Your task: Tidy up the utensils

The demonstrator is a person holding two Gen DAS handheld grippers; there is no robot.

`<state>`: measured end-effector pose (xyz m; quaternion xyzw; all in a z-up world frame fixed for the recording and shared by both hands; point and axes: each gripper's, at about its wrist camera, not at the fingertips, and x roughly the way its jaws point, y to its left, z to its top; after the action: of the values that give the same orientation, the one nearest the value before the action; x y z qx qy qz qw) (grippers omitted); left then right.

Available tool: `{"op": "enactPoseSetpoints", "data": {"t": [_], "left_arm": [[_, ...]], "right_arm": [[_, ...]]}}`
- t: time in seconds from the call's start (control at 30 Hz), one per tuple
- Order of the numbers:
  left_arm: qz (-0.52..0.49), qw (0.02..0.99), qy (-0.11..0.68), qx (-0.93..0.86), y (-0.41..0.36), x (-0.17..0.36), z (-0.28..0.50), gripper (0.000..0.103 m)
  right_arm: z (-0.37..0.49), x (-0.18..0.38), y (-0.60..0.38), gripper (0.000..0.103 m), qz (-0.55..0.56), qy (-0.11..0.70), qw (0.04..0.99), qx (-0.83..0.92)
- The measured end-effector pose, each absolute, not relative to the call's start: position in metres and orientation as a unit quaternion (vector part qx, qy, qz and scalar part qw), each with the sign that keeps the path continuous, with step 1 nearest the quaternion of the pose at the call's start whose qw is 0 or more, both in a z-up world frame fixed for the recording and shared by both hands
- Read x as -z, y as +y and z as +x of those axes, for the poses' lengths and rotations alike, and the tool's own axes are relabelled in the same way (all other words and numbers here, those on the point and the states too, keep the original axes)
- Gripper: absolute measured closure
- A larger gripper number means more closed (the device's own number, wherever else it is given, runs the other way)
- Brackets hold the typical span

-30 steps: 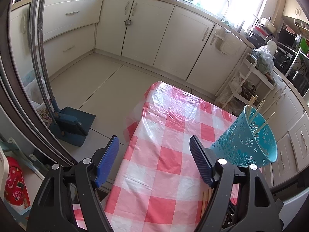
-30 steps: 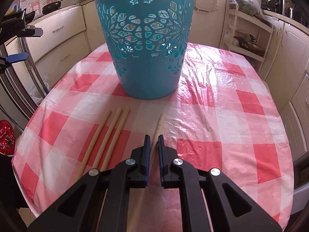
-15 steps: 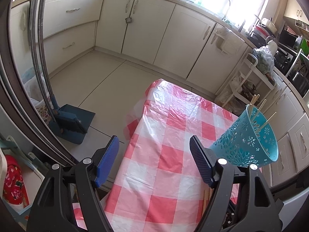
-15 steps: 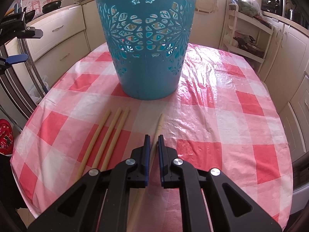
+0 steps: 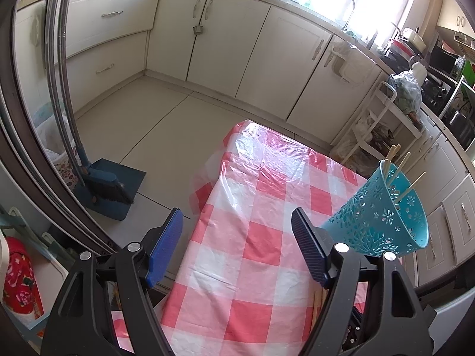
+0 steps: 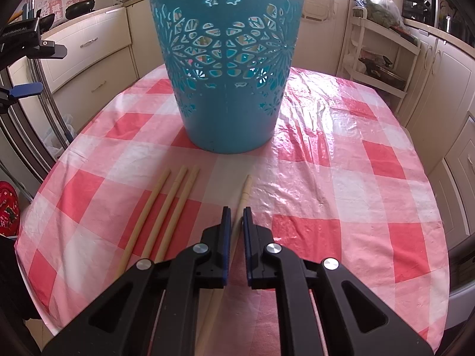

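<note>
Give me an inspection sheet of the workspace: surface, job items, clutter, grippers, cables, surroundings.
Surface: table under a red-and-white checked plastic cloth.
Job's things: teal basket upright, chopsticks poking out in the left view; three chopsticks lying side by side; single chopstick beside them.
Clutter: nothing seen.
Grippers: right gripper shut on the single chopstick; left gripper open, empty.
Cables: nothing seen.
Surroundings: cream cabinets, dustpan and brush on the floor.

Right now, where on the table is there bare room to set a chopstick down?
Free: the checked cloth right of the blue basket and of the right gripper. Crowded: left of the gripper, three chopsticks lie side by side, a fourth chopstick between its jaws.
</note>
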<state>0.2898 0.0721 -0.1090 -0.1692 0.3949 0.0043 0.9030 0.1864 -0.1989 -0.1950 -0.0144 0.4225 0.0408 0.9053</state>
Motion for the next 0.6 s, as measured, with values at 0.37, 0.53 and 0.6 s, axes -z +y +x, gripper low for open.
{"op": "enactPoseSetpoints", "data": {"t": [0.37, 0.53, 0.6], "left_arm": [[-0.169, 0.897, 0.409, -0.010, 0.074, 0.123, 0.299, 0.031], [-0.177, 0.895, 0.408, -0.006, 0.075, 0.125, 0.300, 0.031], [-0.178, 0.895, 0.410, -0.006, 0.076, 0.126, 0.301, 0.031]], "right_arm": [[0.187, 0.195, -0.197, 0.094, -0.019, 0.422, 0.906, -0.040], [0.187, 0.195, -0.196, 0.094, -0.022, 0.422, 0.906, -0.038], [0.187, 0.195, -0.196, 0.094, -0.022, 0.422, 0.906, -0.038]]}}
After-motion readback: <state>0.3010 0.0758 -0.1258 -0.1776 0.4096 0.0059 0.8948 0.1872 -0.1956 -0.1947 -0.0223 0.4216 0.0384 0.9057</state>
